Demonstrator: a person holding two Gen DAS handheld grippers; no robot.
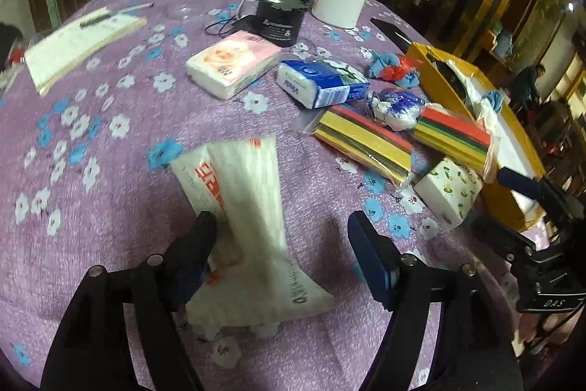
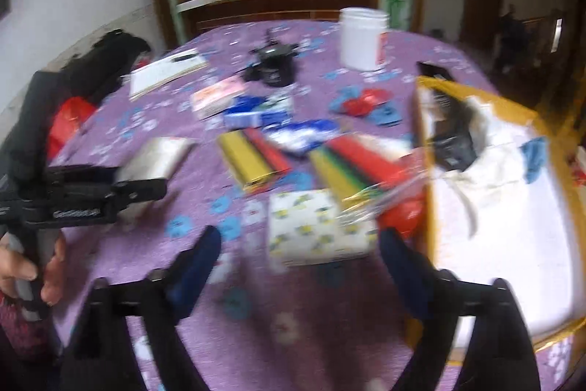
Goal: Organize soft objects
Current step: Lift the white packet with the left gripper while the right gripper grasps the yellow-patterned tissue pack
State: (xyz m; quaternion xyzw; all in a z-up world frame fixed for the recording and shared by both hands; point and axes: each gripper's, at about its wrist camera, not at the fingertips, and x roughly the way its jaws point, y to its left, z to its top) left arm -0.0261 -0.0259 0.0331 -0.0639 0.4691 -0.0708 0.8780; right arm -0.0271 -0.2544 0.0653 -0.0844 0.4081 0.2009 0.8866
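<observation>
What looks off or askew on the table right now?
The white tissue pack with red print lies crumpled and skewed between the left gripper jaws, which stand open; only the left pad seems to touch it. A colored paper pack leans against the yellow box. Nothing spilled.

Dim indoor light; right wrist view motion-blurred, left sharper; fisheye bending, dark corners

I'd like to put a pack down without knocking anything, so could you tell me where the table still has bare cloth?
Bare purple tablecloth lies between the notebook and the white tissue pack, and before the pink tissue pack. It is crowded by the yellow box: colored paper packs, floral pack, blue pack.
</observation>
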